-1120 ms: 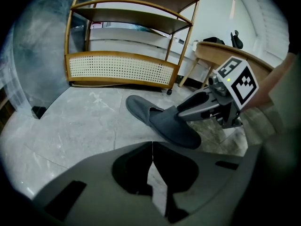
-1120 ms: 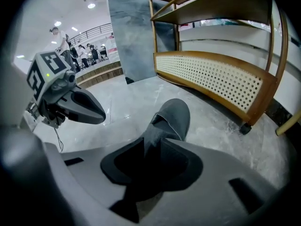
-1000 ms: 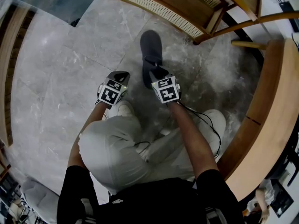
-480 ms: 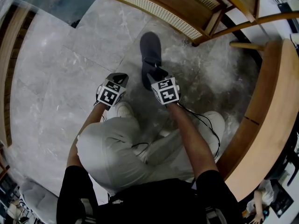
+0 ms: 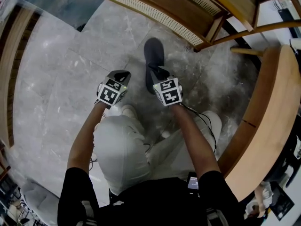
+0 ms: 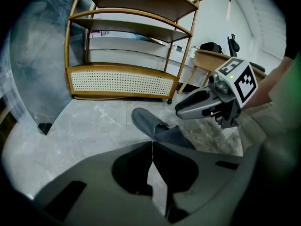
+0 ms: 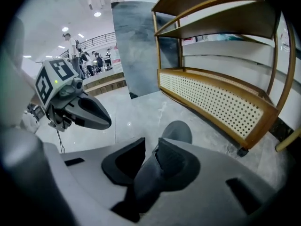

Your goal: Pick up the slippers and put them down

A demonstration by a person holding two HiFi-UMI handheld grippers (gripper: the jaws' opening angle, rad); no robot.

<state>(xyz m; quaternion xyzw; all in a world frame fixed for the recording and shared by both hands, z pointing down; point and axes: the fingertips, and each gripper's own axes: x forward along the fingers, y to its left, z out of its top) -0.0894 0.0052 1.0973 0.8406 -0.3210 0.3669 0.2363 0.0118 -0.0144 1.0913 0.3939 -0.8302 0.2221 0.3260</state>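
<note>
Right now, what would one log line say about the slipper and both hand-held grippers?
right hand-held gripper: jaws just closed on slipper | left hand-held gripper: shut, empty | slipper: toe toward shelf

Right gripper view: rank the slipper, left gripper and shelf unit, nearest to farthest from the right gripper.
1. Slipper: between the right gripper's jaws, which have just been closing on it.
2. Left gripper: alongside, at left.
3. Shelf unit: farthest, at right.
</note>
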